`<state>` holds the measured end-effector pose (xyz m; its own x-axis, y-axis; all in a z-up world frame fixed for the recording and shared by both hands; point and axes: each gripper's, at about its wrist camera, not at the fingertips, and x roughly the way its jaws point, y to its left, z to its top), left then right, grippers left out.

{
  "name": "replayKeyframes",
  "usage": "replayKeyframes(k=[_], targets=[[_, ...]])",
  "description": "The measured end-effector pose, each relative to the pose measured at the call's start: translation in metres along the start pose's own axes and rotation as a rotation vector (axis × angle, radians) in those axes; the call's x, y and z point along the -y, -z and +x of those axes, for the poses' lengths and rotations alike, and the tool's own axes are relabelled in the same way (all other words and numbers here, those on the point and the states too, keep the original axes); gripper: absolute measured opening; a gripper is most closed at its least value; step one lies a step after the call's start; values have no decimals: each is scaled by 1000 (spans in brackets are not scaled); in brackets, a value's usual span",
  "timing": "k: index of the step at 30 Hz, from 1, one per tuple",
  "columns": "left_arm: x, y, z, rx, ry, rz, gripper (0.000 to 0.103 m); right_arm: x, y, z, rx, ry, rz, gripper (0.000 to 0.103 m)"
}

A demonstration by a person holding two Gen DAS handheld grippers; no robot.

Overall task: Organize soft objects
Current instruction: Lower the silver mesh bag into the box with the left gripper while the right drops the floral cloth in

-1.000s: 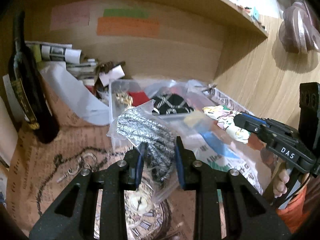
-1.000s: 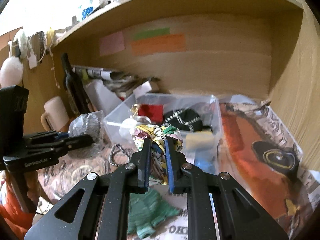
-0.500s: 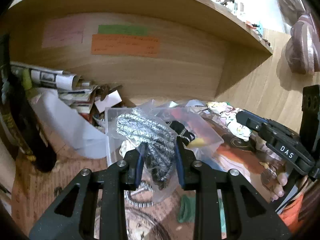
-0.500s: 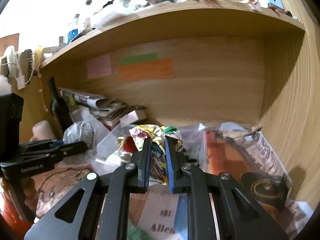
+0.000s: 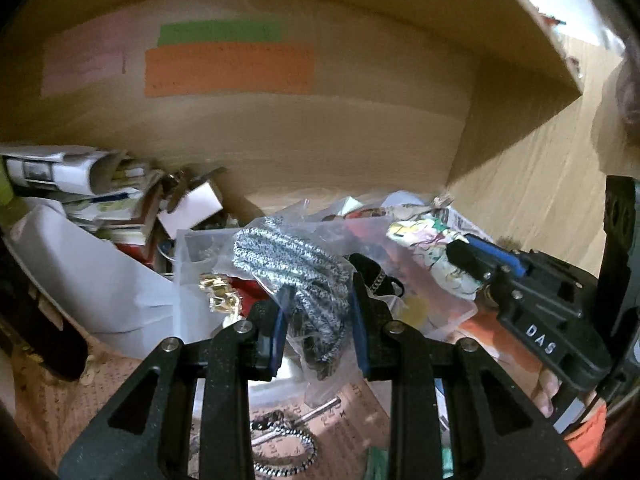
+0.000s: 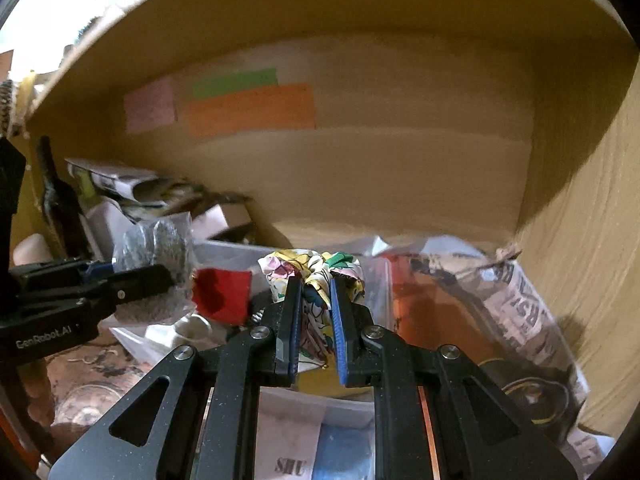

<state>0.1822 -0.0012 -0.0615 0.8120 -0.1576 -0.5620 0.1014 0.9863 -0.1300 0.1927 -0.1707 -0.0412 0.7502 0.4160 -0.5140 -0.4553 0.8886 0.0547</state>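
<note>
Holding two soft bundles over clear plastic bin point(image 5: 460, 314), centre frame. Your left gripper point(image 5: 318, 322) pinches black-white knitted piece in slippery clear bag point(image 5: 296, 264); grip knit, not film. Right gripper point(image 6: 314, 320) clamps narrow on light, floppy floral cloth bundle point(image 6: 312, 270).

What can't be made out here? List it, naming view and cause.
- Writing on the orange note: blurred, both views.
- Clear bin contents, left wrist view: hidden behind the bagged grey scarf in the left gripper.
- Bin floor, right wrist view: blocked by the floral cloth in the right gripper.
</note>
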Motion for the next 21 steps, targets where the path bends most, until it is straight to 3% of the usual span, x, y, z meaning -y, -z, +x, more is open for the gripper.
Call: replayKeyframes(k=[13,21], targets=[[10,7,67,-139,-13,29,28,8,15,41,-135,22,-1,13],[10,11,80,-176,-17,22,29,7,19,46,-170,23,-15,16]])
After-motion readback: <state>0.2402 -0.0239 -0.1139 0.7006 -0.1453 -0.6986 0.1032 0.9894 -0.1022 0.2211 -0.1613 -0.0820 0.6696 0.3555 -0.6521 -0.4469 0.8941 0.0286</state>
